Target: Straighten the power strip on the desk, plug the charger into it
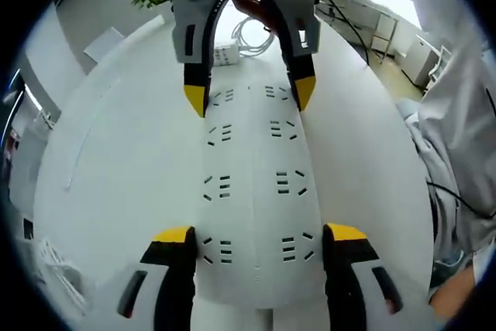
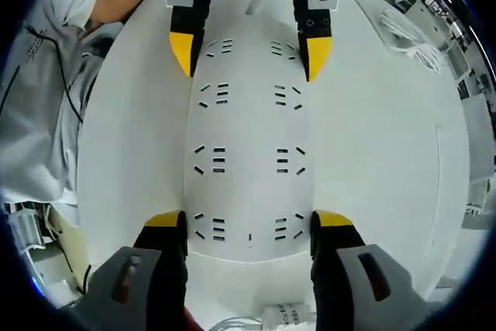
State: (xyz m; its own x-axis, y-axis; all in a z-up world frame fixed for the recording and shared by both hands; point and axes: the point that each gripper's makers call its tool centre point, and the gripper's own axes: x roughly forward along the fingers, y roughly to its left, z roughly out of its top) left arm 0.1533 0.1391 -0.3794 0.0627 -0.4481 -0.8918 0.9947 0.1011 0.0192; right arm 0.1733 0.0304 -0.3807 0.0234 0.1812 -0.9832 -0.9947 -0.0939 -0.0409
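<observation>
The left gripper [image 1: 259,239] clasps one end of the white power strip [image 1: 254,191], a yellow-tipped jaw pressed against each long side. The right gripper [image 2: 249,225] grips the opposite end the same way, and each appears at the top of the other's view. The strip lies flat on the white surface [image 1: 124,160], sockets up, stretched between them. Beyond the right gripper, a white charger with coiled cable [image 1: 236,43] rests on the surface; a person's grey sleeve [image 2: 39,114] is alongside
</observation>
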